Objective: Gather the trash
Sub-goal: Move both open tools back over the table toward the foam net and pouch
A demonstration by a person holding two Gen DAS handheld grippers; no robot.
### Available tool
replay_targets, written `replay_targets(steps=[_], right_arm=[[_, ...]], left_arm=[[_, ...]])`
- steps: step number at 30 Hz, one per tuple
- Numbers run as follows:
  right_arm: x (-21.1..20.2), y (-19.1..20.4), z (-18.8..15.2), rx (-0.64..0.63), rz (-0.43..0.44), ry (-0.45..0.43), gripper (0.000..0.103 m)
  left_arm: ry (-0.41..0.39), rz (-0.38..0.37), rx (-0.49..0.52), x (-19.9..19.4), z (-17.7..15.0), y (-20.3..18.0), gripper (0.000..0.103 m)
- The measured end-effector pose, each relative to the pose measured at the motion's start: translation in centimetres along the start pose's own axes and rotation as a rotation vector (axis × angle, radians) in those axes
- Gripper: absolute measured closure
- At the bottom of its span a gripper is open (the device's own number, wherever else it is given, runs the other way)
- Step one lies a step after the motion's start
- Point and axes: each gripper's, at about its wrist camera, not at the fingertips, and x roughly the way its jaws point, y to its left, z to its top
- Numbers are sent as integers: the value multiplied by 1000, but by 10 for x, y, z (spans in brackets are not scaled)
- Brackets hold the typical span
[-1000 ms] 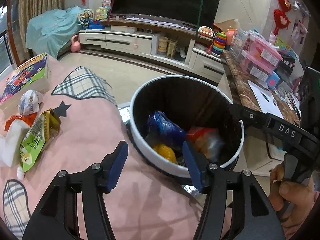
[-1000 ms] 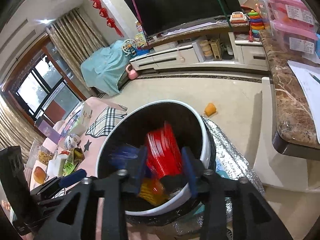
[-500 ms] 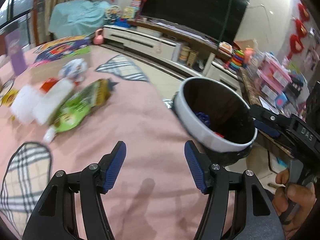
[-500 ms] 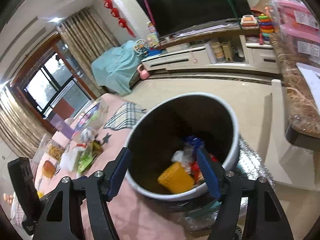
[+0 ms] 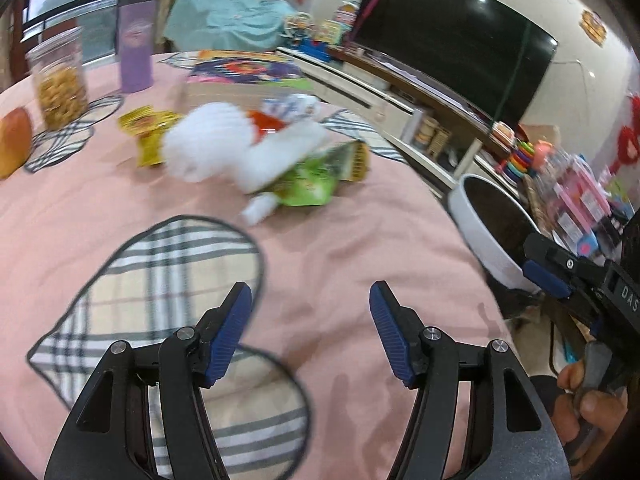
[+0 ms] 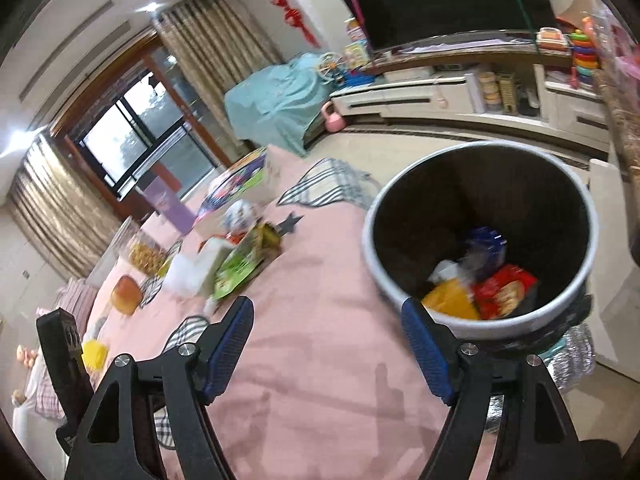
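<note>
My left gripper (image 5: pixel 311 300) is open and holds nothing; it hangs over the pink tablecloth (image 5: pixel 340 240). Beyond it lies a blurred heap of trash: white tissue (image 5: pixel 208 148), a green packet (image 5: pixel 316 176) and a yellow wrapper (image 5: pixel 148 132). My right gripper (image 6: pixel 327 312) is over the table edge, jaws opening, nothing between them. The white-rimmed dark bin (image 6: pixel 370 248) stands just right of it, holding a red packet (image 6: pixel 504 292), a yellow piece (image 6: pixel 452 302) and a blue wrapper (image 6: pixel 486 244). The left wrist view shows the bin (image 5: pixel 480 240) at the right.
On the far side of the table stand a jar of snacks (image 5: pixel 60 80), a purple cup (image 5: pixel 136 52), an orange round thing (image 5: pixel 14 148) and a colourful box (image 5: pixel 248 68). A marble counter with pink boxes (image 5: pixel 576 196) lies past the bin.
The left gripper swung from above the bin to over the table. The right gripper let go of the red packet, which now lies in the bin, and its jaws spread wider.
</note>
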Motion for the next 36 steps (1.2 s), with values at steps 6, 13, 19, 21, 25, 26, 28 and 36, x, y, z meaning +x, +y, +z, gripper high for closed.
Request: replay_targets(steps=[6,13,19,21,25,26,28,36], right_arm=[[18,25,-13,-26,30,41,25],[33,44,-21,-44,53,72,25],[42,52,-22,-45,60,82,25],[45,54,-22,-45,62,84,25],[52,57,-20,-47,60,82,25],[54,57,-19,-44,60,82,25],[58,55,-18,-37,61,84,25],[77,50,-6,-23,53,74,25]], left_arm=[[-12,35,-49,-9,-4,30,41],[-17,62,-90,-14,-5,57,41],[-24,72,-104,-15,0,68,40],[-26,73,-106,-14,2,70,40],[-29,78,-105,-11,8,74,40],[-29,78,-104,-11,9,74,40],[-29,80,-100,-8,12,75,40],[-27,83,-85,4,29,74,40]])
